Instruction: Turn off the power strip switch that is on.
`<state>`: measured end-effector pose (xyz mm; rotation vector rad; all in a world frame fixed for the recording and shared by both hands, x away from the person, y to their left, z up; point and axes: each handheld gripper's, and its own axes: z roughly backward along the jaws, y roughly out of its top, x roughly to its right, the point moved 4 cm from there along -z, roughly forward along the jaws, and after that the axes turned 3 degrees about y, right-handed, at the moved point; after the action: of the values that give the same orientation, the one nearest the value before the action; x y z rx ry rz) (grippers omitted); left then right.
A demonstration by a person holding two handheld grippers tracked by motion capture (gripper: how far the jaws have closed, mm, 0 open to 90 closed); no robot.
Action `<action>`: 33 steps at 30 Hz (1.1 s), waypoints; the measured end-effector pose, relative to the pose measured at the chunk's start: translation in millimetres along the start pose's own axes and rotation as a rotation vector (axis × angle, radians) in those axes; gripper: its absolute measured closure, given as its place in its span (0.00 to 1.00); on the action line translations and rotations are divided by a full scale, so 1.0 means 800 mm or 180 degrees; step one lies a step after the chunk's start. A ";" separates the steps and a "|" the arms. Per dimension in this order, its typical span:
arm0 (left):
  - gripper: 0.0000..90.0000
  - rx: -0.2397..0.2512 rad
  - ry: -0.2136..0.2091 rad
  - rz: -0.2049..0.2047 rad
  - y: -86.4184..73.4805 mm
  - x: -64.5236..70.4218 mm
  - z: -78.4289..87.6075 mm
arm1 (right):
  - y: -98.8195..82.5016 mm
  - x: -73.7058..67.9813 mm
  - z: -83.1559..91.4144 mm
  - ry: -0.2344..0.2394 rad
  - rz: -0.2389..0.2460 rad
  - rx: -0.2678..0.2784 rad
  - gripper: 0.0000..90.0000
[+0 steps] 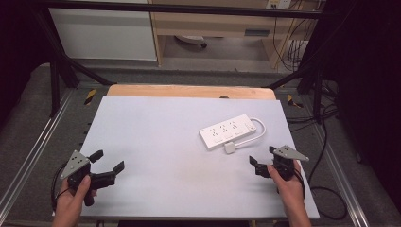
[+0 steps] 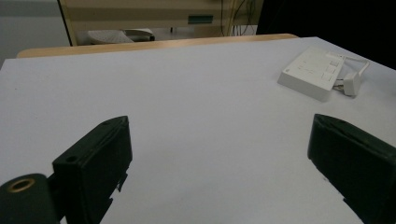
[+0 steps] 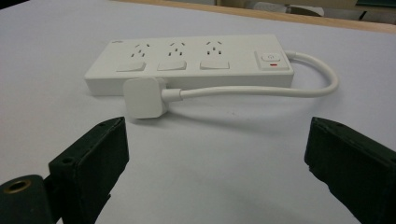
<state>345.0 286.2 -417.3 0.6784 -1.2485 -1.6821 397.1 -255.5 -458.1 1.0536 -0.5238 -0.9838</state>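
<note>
One big bench [image 1: 156,142] with a pale grey top sits in front of the person, and most of it is bare. Toward its far right part lies a white power strip [image 1: 228,131], flat on its back with the sockets facing up. Its white cord [image 1: 259,128] comes out of one end, bends round in a loop, and runs back along the near side. At the end of the cord is a small square plug [image 1: 230,147], lying on the bench just beside the strip.

On the near left, the left hand-held gripper [image 1: 108,161] is held low over the bench, well apart from the strip, with its jaws spread wide and nothing between them. On the near right, the right hand-held gripper [image 1: 263,156] is near the plug and points at it. Its jaws are wide apart too and hold nothing.

I think the strip is light, hard and smooth, so it may slide if pushed. Its long sides look best to grab. The cord looks bendy and will flop. The plug is small and stiff, with flat sides that look easy to pinch.
</note>
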 end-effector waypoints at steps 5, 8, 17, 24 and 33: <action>0.07 -0.0036 -0.0004 -0.0026 -0.001 0.002 -0.001 | 0.002 -0.001 0.001 -0.0001 -0.0028 0.0029 0.06; 0.07 -0.0025 -0.0009 -0.0018 -0.001 0.001 -0.001 | 0.004 -0.001 0.002 -0.0015 -0.0033 0.0046 0.06; 0.06 -0.0040 -0.0004 -0.0028 -0.002 0.001 0.000 | 0.013 0.000 0.009 -0.0084 -0.0079 0.0135 0.05; 0.06 -0.0029 -0.0004 -0.0023 -0.002 -0.001 0.001 | 0.021 -0.002 0.016 -0.0137 -0.0129 0.0220 0.04; 0.06 -0.0059 -0.0004 -0.0028 -0.003 0.000 0.000 | 0.025 -0.003 0.021 -0.0156 -0.0106 0.0268 0.04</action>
<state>344.5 286.3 -419.3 0.6727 -1.2312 -1.6996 391.4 -258.3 -432.3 1.1186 -0.5937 -1.0264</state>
